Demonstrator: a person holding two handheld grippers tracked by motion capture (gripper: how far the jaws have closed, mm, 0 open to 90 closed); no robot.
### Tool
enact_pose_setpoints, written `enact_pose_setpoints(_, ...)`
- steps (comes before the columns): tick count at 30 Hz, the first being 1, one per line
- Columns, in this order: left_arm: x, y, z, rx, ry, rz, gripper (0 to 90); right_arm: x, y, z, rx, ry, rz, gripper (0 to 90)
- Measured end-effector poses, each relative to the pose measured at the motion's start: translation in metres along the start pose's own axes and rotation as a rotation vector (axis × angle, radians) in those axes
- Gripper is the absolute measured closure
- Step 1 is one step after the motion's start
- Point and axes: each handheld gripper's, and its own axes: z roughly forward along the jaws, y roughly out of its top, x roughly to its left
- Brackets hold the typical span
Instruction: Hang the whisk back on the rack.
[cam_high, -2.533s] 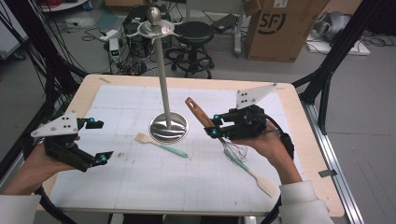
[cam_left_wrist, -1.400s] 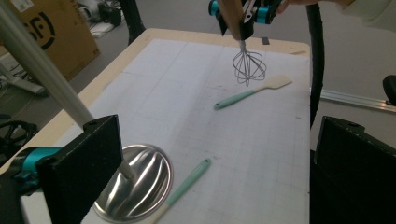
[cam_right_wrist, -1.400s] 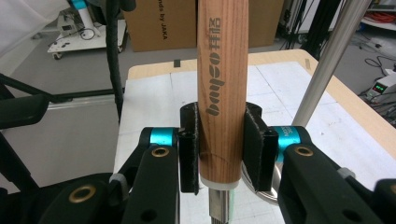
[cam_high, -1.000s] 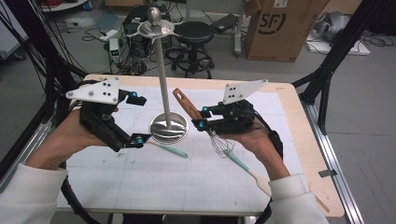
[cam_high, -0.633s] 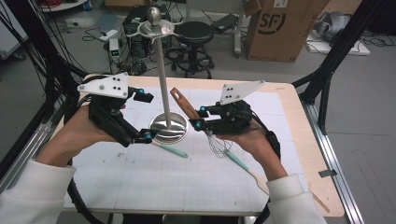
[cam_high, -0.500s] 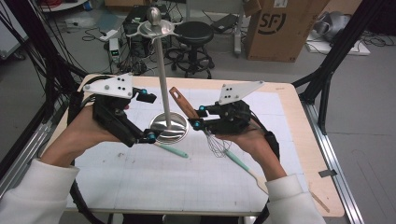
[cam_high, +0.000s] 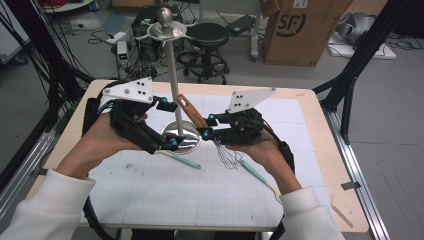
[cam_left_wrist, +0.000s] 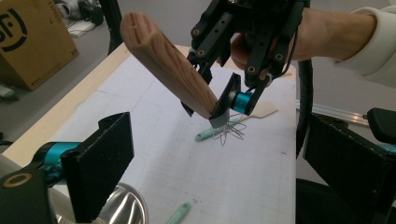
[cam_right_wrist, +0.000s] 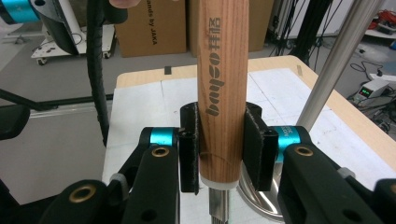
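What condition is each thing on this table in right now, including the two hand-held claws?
Right gripper: shut on the wooden handle of a whisk, held tilted above the table.
Whisk wires: hanging down, off the paper.
Left gripper: open, nothing between its jaws, which have just closed a little.
Metal stand: upright, hooks bare.
Green-handled tool: lying flat.
Spatula: lying flat.

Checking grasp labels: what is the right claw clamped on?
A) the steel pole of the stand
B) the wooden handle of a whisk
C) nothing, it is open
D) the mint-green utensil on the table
B: in the right gripper view the right claw has both pads pressed on the whisk's wooden handle, with the stand's pole apart at the side.
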Motion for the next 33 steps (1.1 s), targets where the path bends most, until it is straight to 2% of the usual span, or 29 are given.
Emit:
enact_pose_setpoints(9,0.001,0.004,0.006,-0.022,-0.007,-0.028,17.3,0.003,0.001,0.005,0.002,-0.005,-0.005,70.3)
enact_pose_setpoints(18,0.005,0.001,0.016,-0.039,-0.013,-0.080,33.5,0.004,0.000,0.007,-0.001,-0.014,-0.005,70.3)
enact_pose_setpoints(29,0.007,-0.002,0.022,-0.051,-0.009,-0.109,47.4,0.004,-0.001,0.008,-0.021,-0.033,-0.009,70.4)
enact_pose_setpoints(33,0.008,-0.002,0.023,-0.056,0.006,-0.117,52.9,0.004,-0.001,0.006,-0.025,-0.040,-0.010,70.3)
